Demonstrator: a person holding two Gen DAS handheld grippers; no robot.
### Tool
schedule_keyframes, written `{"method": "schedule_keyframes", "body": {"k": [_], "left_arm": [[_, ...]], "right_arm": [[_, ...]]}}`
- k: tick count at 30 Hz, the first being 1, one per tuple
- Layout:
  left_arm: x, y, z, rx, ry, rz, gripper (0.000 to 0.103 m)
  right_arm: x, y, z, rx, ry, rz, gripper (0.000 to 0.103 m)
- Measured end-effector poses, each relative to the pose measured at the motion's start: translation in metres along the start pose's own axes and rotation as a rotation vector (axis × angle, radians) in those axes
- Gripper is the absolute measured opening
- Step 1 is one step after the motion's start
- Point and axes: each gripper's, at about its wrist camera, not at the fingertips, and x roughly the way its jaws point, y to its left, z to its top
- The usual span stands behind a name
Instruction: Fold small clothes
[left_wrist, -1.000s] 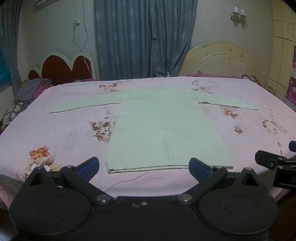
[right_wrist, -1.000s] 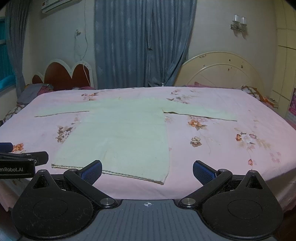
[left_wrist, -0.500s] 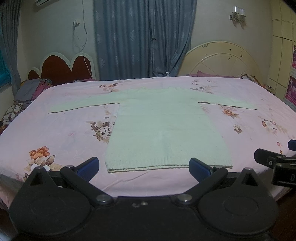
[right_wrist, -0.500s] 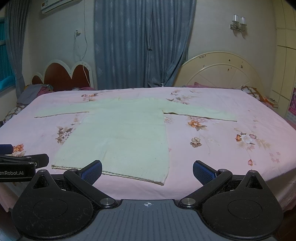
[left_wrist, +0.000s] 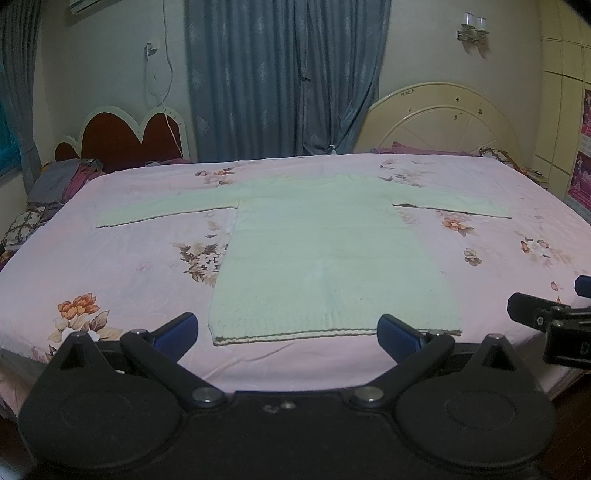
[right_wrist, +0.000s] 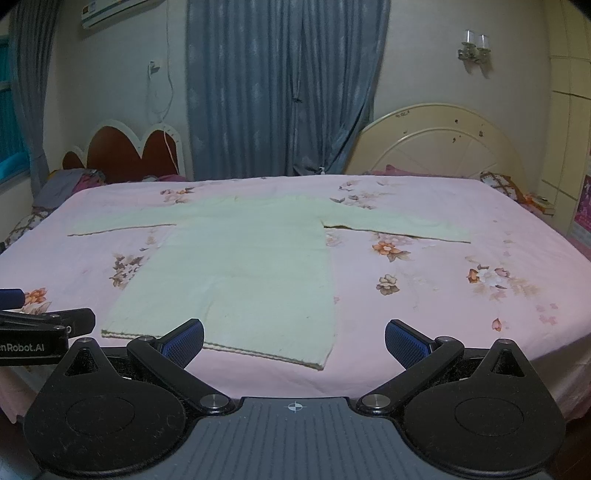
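Note:
A pale green knitted sweater (left_wrist: 325, 251) lies flat on the pink floral bed, both sleeves spread sideways, hem towards me. It also shows in the right wrist view (right_wrist: 240, 266). My left gripper (left_wrist: 286, 332) is open and empty, held just in front of the hem at the bed's near edge. My right gripper (right_wrist: 293, 341) is open and empty, in front of the hem's right corner. Each gripper shows at the edge of the other's view: the right one (left_wrist: 546, 317), the left one (right_wrist: 44, 325).
The pink floral sheet (left_wrist: 122, 266) covers a wide bed. A red heart-shaped headboard (left_wrist: 125, 140) and piled clothes (left_wrist: 62, 181) are at the far left, a cream round headboard (left_wrist: 443, 122) at the far right, blue curtains (left_wrist: 284, 77) behind.

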Motion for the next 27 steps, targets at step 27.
{"method": "schedule_keyframes", "body": {"k": [27], "left_arm": [[-0.0001, -0.0011, 0.0005, 0.004, 0.002, 0.006, 0.103]], "right_arm": [[0.0005, -0.0006, 0.001, -0.002, 0.0, 0.002, 0.103]]}}
